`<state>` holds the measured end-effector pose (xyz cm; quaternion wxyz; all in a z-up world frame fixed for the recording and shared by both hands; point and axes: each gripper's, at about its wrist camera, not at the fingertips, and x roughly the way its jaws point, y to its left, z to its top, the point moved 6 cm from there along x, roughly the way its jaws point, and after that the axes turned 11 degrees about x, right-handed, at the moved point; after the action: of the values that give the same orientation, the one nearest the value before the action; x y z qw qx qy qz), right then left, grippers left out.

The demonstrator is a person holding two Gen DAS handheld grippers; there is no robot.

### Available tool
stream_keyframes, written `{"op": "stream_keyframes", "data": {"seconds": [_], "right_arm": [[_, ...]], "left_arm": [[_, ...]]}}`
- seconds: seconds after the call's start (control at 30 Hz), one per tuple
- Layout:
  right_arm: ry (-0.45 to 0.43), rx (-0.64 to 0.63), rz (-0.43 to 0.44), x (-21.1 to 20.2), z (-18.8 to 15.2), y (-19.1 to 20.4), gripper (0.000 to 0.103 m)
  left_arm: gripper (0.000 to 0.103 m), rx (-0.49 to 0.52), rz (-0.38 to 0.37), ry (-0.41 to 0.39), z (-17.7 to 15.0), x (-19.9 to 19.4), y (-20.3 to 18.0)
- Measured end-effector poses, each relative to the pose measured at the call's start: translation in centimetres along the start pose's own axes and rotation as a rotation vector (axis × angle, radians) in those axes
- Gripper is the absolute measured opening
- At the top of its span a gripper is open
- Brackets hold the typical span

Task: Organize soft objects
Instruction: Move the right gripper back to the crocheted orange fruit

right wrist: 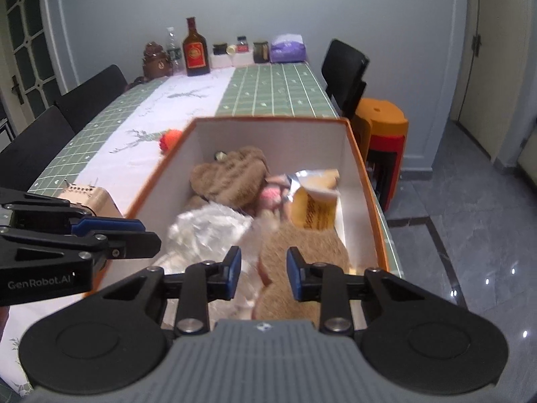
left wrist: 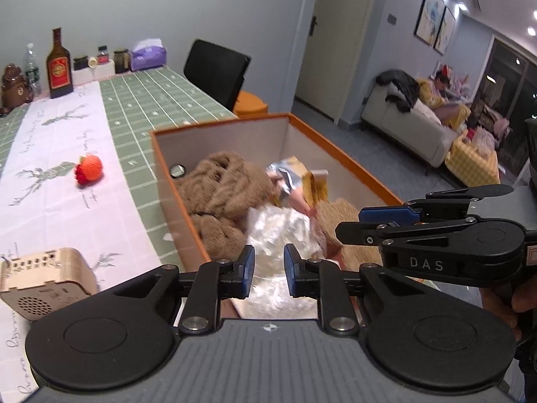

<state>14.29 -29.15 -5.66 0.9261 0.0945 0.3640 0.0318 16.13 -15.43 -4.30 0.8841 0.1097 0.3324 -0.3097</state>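
Only in the left wrist view is a sofa [left wrist: 402,124] with a person on it seen, far beyond the left gripper [left wrist: 268,270]; only in the right wrist view are stacked orange stools [right wrist: 382,141] shown, ahead and to the right of the right gripper [right wrist: 263,272].

An orange-rimmed box [right wrist: 355,174] is seen directly ahead of both grippers. A brown plush [right wrist: 231,176] lies at its far end, a yellow snack packet [right wrist: 315,206] beside that, a white fluffy item [left wrist: 278,231] just past the left gripper, and a tan plush [right wrist: 302,245] under the right (details are blurred). A red knitted toy [left wrist: 89,169] lies outside the box, ahead and left.

Both grippers are narrowly parted; nothing is seen pinched between the pads.
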Motion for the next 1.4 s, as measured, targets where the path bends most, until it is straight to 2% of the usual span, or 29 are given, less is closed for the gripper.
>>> {"op": "stream_keyframes", "data": {"seconds": [0.13, 0.3, 0.57, 0.67, 0.9, 1.03, 1.07, 1.4], "right_arm": [[-0.014, -0.062, 0.051, 0.0, 1.4, 2.5, 0.035], [0.015, -0.152, 0.1, 1.9, 2.7, 6.5, 0.035], [0.102, -0.226, 0.178, 7.2, 5.5, 12.9, 0.036], [0.129, -0.256, 0.196, 9.6, 7.0, 15.1, 0.036], [0.189, -0.335, 0.199, 15.5, 9.8, 19.5, 0.036], [0.183, -0.363, 0.226, 18.8, 11.6, 21.1, 0.054], [0.18, -0.376, 0.214, 19.6, 12.0, 21.4, 0.055], [0.246, -0.432, 0.157, 26.7, 13.0, 23.4, 0.055]], "left_arm": [[0.024, -0.017, 0.07, -0.022, 0.2, -1.3, 2.1], [0.025, -0.084, 0.159, -0.012, -0.4, -2.5, 6.1], [0.027, -0.204, 0.295, -0.02, -1.2, -4.4, 13.3], [0.028, -0.247, 0.348, 0.016, -1.3, -4.1, 16.2], [0.028, -0.325, 0.338, 0.055, -1.4, -2.5, 20.6], [0.031, -0.37, 0.365, 0.064, -1.9, -1.8, 23.1], [0.031, -0.382, 0.374, 0.069, -2.1, -1.6, 23.6], [0.031, -0.405, 0.407, 0.128, -2.1, 0.9, 26.5]]}}
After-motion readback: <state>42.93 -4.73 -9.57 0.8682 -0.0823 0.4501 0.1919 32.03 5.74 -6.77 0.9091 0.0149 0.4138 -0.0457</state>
